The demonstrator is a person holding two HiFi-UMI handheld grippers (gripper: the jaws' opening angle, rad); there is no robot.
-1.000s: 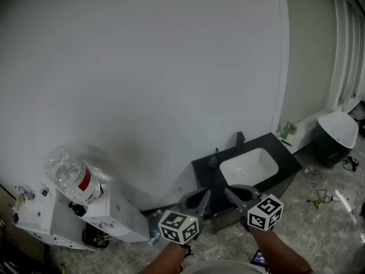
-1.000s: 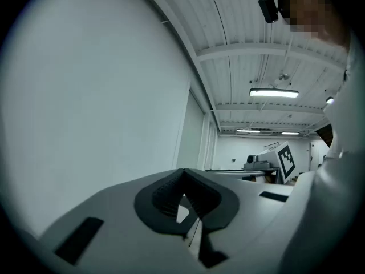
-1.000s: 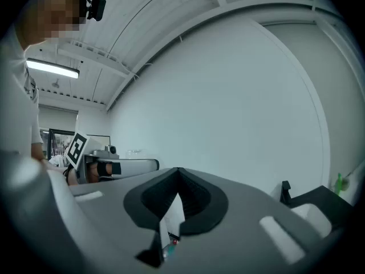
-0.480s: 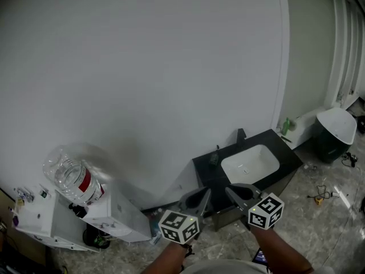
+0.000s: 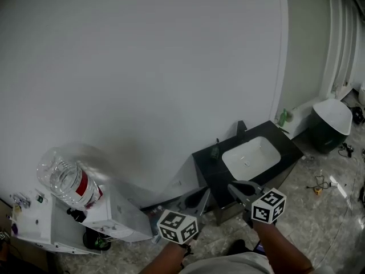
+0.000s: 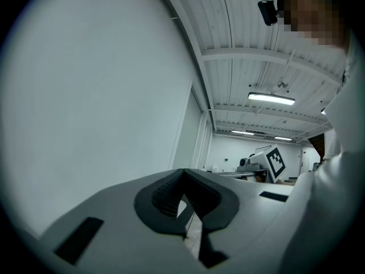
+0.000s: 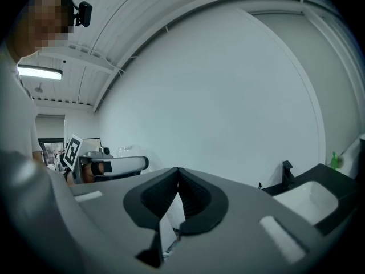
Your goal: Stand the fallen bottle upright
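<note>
No fallen bottle shows in any view. A small green bottle (image 5: pixel 282 117) stands on the black sink counter (image 5: pixel 208 167) by the wall, and it also shows at the far right of the right gripper view (image 7: pixel 334 160). My left gripper (image 5: pixel 198 200) and right gripper (image 5: pixel 235 188) hang low in the head view, pointing at the white wall, well short of the counter. Each one's jaws meet at the tips with nothing between them, as the left gripper (image 6: pixel 183 173) and right gripper (image 7: pixel 178 173) views show.
A white water dispenser (image 5: pixel 108 216) with a large clear jug (image 5: pixel 65 178) on top stands at the left. A white basin (image 5: pixel 251 153) is set in the counter. A dark bin (image 5: pixel 329 124) and cables lie on the marble floor at the right.
Both grippers have sunk lower in the head view and the right one has drifted a little to the right. The sink counter and jug sit slightly shifted in the frame.
</note>
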